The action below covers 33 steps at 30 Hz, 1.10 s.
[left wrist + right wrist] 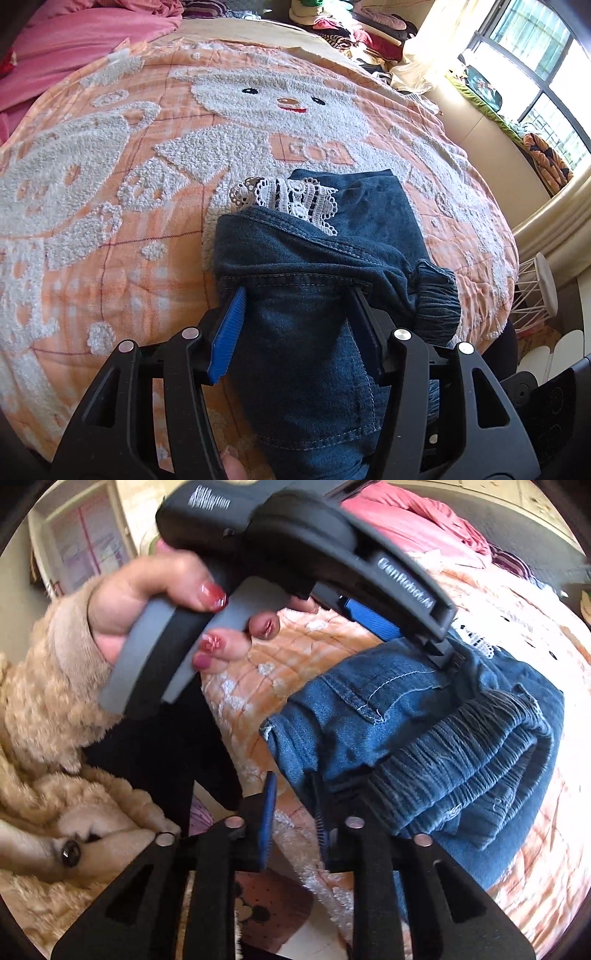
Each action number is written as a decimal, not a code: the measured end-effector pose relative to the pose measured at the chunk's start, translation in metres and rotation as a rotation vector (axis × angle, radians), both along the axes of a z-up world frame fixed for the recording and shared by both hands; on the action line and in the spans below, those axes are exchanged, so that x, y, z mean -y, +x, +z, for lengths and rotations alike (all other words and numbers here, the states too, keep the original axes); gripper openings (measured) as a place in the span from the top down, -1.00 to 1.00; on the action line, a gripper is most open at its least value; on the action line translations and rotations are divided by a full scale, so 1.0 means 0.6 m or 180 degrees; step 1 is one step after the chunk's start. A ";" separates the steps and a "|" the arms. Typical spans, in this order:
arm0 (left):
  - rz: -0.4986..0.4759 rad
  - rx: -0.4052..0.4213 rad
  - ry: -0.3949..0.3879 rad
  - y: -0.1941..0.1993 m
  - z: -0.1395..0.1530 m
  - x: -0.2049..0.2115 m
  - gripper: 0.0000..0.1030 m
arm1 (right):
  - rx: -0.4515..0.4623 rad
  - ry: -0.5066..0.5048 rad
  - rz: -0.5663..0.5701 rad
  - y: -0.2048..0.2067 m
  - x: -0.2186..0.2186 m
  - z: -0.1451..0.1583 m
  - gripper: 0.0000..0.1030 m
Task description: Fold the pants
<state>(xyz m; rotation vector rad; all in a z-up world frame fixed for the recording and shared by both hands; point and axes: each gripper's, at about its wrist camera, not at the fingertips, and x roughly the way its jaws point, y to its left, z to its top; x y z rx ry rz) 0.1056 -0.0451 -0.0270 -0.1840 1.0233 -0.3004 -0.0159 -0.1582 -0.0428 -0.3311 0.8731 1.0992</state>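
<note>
Blue denim pants [314,258] lie folded into a thick bundle on an orange bedspread with a white bear pattern [110,184]. White lace trim [288,199] sticks out at the far end, and the gathered elastic waistband [437,299] bulges on the right. My left gripper [298,295] is shut on the near fold, denim filling the gap between its blue pads. In the right wrist view a hand [147,590] holds that left gripper [436,646] down on the pants [406,716]. My right gripper [294,781] stands narrowly open at the denim's near left edge, with bedspread showing between its fingers.
A pink quilt [74,55] lies at the bed's far left, with a pile of clothes [351,29] behind. A window [535,66] and a white stool [543,291] are off the bed's right side. The person's fuzzy beige coat [44,738] fills the left of the right wrist view.
</note>
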 end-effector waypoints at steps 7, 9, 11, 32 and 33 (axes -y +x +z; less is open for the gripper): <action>0.0002 0.0052 -0.0029 -0.007 0.010 0.002 0.08 | 0.0005 0.0144 -0.0198 -0.006 0.020 0.039 0.17; 0.0005 0.0067 -0.0044 -0.009 0.014 0.002 0.08 | -0.0006 0.0217 -0.0267 -0.004 0.029 0.049 0.14; 0.0013 0.0085 -0.0051 -0.012 0.018 0.001 0.08 | 0.0050 0.0235 -0.0341 -0.004 0.036 0.058 0.14; 0.0233 0.0289 0.0085 -0.051 0.030 -0.018 -0.26 | -0.0088 0.0333 -0.1880 0.099 0.163 0.059 -0.43; 0.0261 0.0262 0.0060 -0.052 0.023 -0.022 -0.26 | -0.0134 0.0325 -0.1944 0.107 0.166 0.052 -0.45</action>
